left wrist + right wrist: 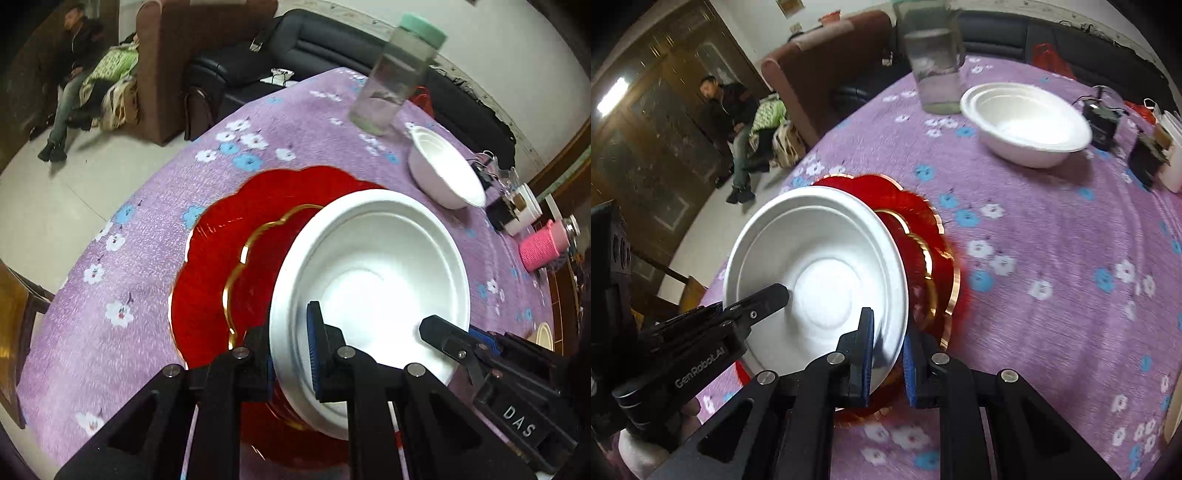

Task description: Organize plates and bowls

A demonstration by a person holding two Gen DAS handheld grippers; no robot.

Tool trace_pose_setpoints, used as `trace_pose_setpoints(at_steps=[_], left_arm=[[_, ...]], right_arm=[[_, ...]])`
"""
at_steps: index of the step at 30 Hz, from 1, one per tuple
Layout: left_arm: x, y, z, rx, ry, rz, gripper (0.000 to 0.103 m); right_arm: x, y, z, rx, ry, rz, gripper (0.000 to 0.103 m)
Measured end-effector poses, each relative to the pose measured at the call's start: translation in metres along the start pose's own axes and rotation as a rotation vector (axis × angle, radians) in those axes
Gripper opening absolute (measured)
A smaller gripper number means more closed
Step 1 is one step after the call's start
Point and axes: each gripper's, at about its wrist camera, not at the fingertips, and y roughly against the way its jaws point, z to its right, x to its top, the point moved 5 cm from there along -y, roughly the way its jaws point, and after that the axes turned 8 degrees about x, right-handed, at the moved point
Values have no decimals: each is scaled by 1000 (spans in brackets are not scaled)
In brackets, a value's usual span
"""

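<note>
Both cameras ride on hand-held grippers and look steeply down and forward along their own fingers, very near the tabletop. The left wrist view sits at the left rim of the white bowl [373, 280], with the right gripper [443, 332] entering from its right. The right wrist view sits at the opposite rim of the same bowl [816, 273], with the left gripper [768, 299] entering from its left. Both share the red plate [229, 251] under it, the purple flowered tablecloth [1052, 229], the far stacked white bowls [1027, 122], the clear jar [391, 77] and the far sofas.
</note>
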Motion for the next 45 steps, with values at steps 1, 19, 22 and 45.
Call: trace_pose_setpoints(at_steps=[1, 19, 22, 45], left_arm=[[1, -4, -2, 4, -1, -6, 13], [-12, 70, -19, -102, 54, 152, 58], [-26, 93, -12, -129, 59, 186, 69], [-140, 143, 145, -112, -213, 268, 83]], right_arm=[[2, -5, 1, -9, -2, -4, 16], [2, 13, 3, -42, -38, 171, 39], [-7, 37, 2, -33, -25, 239, 39], [-131, 150, 131, -180, -236, 613, 51]])
